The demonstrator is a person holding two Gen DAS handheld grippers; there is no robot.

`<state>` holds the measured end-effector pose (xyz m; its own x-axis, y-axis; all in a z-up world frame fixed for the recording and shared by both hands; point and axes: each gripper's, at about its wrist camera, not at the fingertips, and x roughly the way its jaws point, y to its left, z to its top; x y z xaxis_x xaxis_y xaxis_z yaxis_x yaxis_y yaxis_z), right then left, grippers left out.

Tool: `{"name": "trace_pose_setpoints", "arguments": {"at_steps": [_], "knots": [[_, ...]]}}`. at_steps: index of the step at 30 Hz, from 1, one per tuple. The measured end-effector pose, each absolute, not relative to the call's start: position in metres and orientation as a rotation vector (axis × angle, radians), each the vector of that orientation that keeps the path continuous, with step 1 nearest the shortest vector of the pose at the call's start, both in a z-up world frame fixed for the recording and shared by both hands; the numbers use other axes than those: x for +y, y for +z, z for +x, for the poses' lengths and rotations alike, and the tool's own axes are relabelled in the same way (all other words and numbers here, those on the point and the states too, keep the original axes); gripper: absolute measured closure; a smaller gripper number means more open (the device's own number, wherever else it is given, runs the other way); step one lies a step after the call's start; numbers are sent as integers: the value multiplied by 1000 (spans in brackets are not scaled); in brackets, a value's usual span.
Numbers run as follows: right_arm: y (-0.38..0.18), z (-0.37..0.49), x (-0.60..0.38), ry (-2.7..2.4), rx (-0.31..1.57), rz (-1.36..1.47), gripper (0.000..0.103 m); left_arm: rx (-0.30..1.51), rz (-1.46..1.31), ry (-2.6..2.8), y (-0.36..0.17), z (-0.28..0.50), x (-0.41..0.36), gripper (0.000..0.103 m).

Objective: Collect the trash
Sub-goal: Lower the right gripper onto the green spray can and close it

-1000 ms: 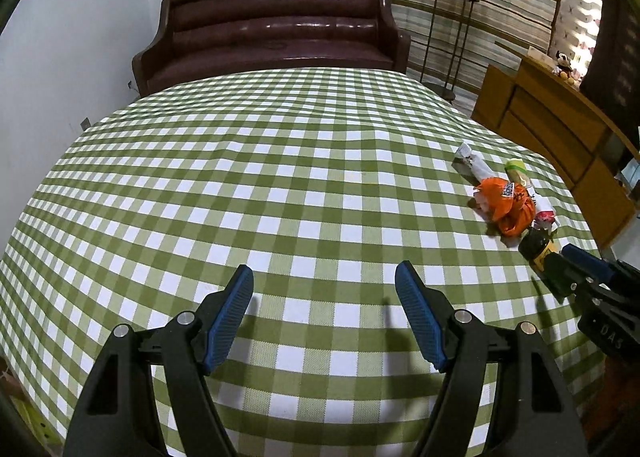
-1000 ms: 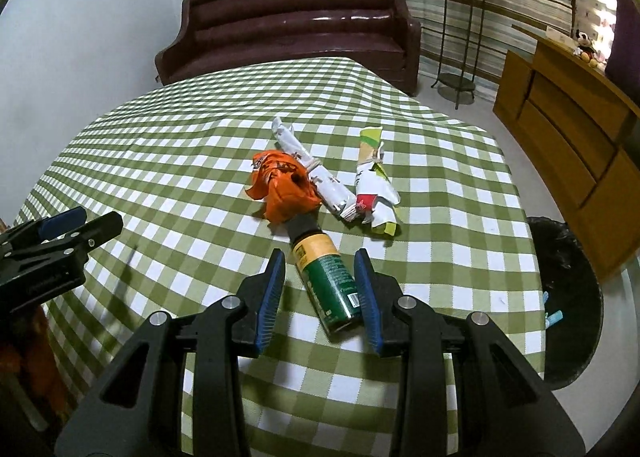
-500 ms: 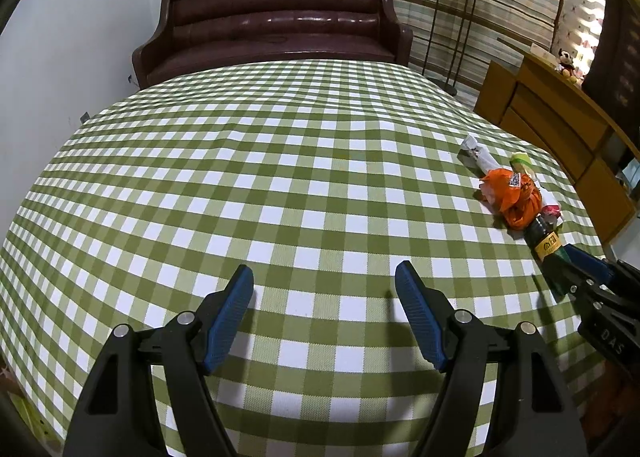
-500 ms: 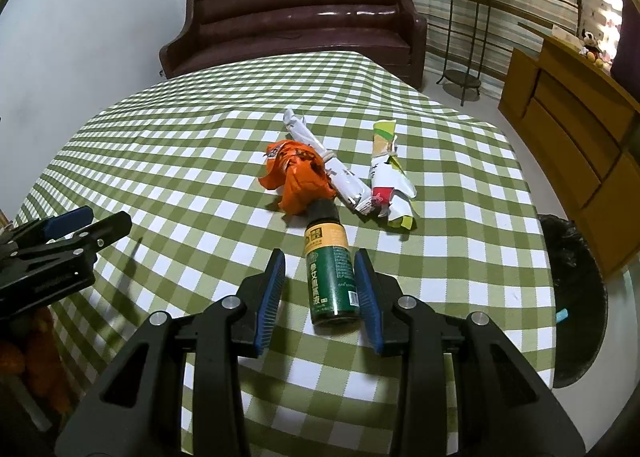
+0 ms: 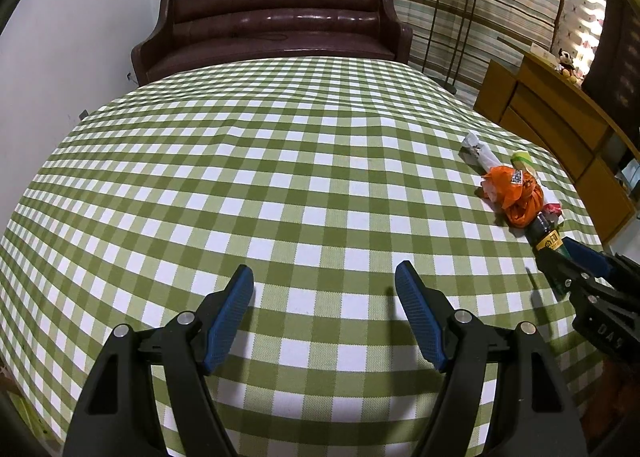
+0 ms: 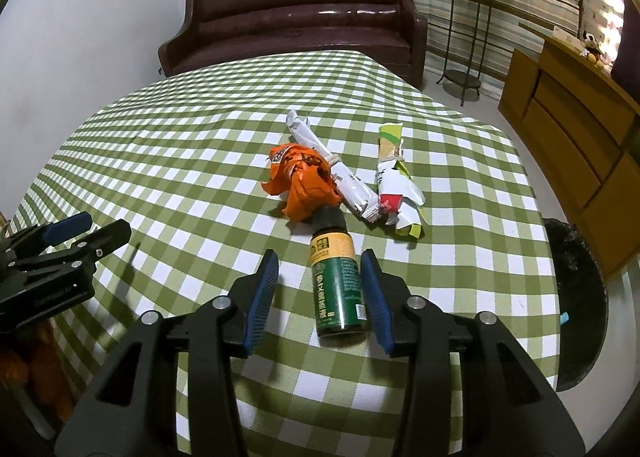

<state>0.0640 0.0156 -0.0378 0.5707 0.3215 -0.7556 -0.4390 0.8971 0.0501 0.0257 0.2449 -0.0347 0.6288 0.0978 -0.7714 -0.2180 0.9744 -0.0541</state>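
Observation:
A green spray bottle (image 6: 338,285) with a yellow label band and black cap lies on the checked tablecloth (image 5: 240,177). It rests lengthwise between the fingers of my right gripper (image 6: 320,261), whose jaws are opening. The left pad stands clear of it and the right pad is close beside it. Just beyond the cap lie a crumpled orange wrapper (image 6: 304,181), a rolled white paper (image 6: 340,173) and a white, green and red carton wrapper (image 6: 394,181). My left gripper (image 5: 324,273) hovers open over bare cloth, far left of the pile, with nothing between its fingers.
A black-lined trash bin (image 6: 576,297) stands on the floor off the table's right edge. A brown leather sofa (image 5: 272,17) sits behind the table, a metal plant stand (image 6: 464,37) beside it, and a wooden cabinet (image 6: 580,137) along the right wall.
The bottle has swung from slanted to straight along my right gripper's fingers, and the jaws have widened around it. My left gripper keeps the same opening over the cloth.

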Motion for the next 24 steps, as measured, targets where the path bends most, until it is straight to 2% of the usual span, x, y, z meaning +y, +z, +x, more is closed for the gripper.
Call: {"name": "trace_pose_setpoints", "arguments": {"at_steps": [7, 24], "knots": [[-43, 60, 21, 442, 868, -179, 77, 873, -148, 182, -35, 26, 244, 32], [-39, 42, 11, 418, 836, -156, 80, 873, -145, 179, -35, 26, 242, 32]]}}
